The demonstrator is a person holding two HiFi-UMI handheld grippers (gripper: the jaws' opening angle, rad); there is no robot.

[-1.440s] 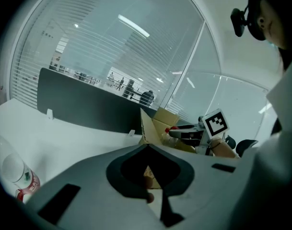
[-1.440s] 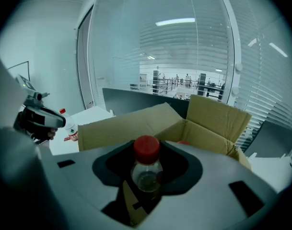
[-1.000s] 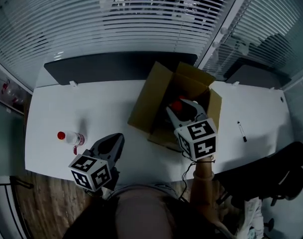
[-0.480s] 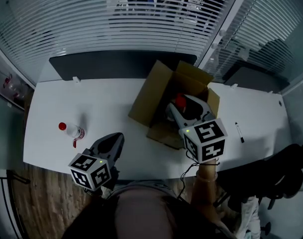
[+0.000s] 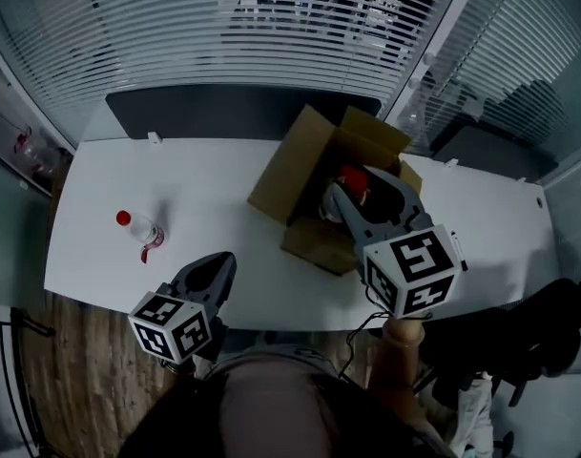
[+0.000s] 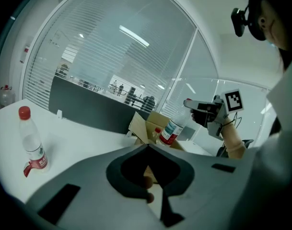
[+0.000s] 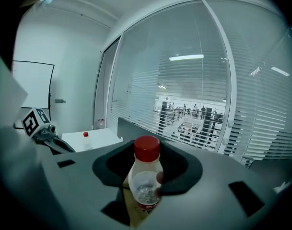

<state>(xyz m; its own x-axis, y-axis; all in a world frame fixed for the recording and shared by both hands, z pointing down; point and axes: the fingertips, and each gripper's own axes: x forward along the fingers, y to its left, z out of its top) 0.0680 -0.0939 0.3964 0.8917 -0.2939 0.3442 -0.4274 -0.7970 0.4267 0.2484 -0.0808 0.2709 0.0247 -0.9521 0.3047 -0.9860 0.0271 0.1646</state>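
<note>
Plastic bottle, upright between right gripper jaws (red cap above)

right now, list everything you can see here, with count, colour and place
held bottle: one, clear with red cap, upright above the open box
standing bottle: one, clear with red cap and red label, upright on the left part of the table
cardboard box: one, brown, flaps open, on the table right of centre
red cap in the box: one seen, probably another bottle
table: one, white
partition: one, dark, along the table's far edge
office chair: one, black, on the floor at the right
left gripper: grey, jaws together, empty, over the table's near edge
right gripper: grey, jaws clamped on the held bottle
</note>
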